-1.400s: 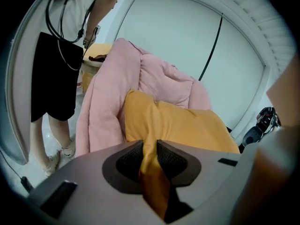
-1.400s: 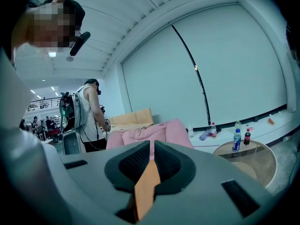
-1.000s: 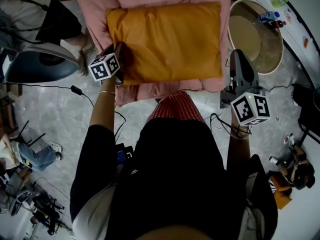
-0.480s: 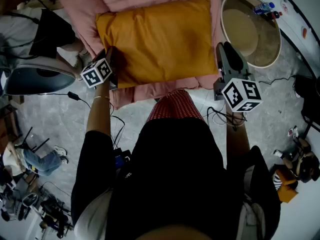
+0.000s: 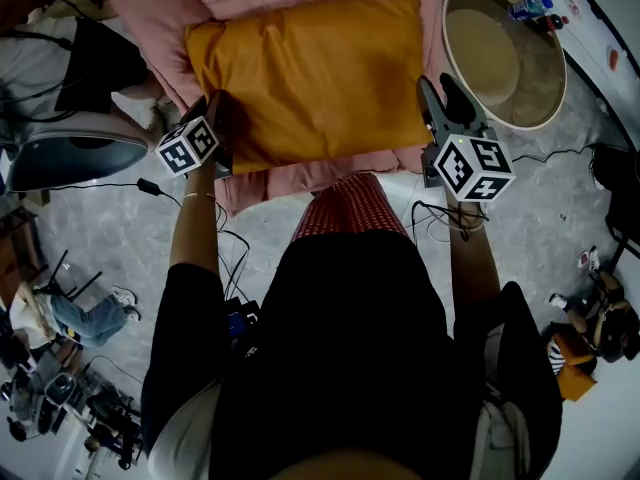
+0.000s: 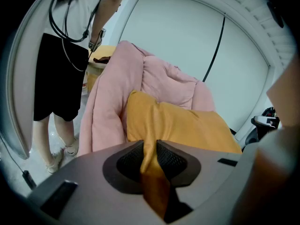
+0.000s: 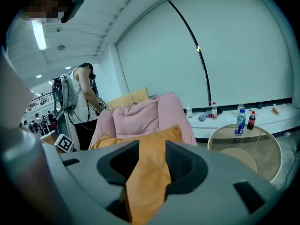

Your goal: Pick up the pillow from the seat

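Your right gripper [image 5: 437,96] moved toward 11 o'clock, from clear of the pillow [image 5: 310,68] near its 4 o'clock corner in to its 3 o'clock edge. Its jaws have just been opening, and the pillow's edge now sits between them.

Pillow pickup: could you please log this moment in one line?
left tool: shut on pillow corner | right tool: just opening, pillow edge between | pillow: on pink seat

Pillow [image 5: 310,73] lies on the seat [image 5: 320,176], round table [image 5: 530,78] at its right.
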### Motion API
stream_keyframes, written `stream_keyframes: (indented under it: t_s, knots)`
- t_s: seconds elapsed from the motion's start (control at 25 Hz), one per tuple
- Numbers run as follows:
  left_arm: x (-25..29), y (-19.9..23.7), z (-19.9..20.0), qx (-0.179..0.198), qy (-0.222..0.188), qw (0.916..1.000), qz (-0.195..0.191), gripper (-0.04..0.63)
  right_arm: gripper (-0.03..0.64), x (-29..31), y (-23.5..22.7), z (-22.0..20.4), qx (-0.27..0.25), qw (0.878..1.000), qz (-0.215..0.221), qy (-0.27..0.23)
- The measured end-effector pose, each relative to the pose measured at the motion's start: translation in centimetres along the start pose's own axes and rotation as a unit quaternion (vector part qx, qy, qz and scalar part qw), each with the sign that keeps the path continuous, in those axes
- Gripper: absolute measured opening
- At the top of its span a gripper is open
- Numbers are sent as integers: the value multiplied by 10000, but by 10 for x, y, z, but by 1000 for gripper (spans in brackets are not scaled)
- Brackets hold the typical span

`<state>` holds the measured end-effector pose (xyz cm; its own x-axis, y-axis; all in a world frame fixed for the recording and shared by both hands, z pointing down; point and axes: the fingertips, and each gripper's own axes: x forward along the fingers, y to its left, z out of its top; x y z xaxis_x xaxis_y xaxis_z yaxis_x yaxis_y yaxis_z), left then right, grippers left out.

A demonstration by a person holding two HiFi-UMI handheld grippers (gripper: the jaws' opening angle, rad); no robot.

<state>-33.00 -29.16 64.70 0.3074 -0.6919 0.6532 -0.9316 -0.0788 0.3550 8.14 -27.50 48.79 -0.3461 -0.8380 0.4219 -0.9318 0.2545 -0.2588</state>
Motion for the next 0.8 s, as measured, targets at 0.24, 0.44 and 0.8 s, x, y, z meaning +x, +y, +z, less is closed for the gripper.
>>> stream_keyframes:
  t_s: [0.24, 0.44, 0.8]
  knots:
    - [0, 1, 0, -8, -13, 10000, 5, 94, 170, 19, -12, -20, -162, 9996, -68, 233]
    - [0, 1, 0, -33, -22, 10000, 0, 94, 192, 36, -20, -36, -172, 9986, -8, 503]
    - [-6, 2, -1, -70, -32, 9999, 74, 92, 253, 57, -29, -61, -220, 9949, 68, 980]
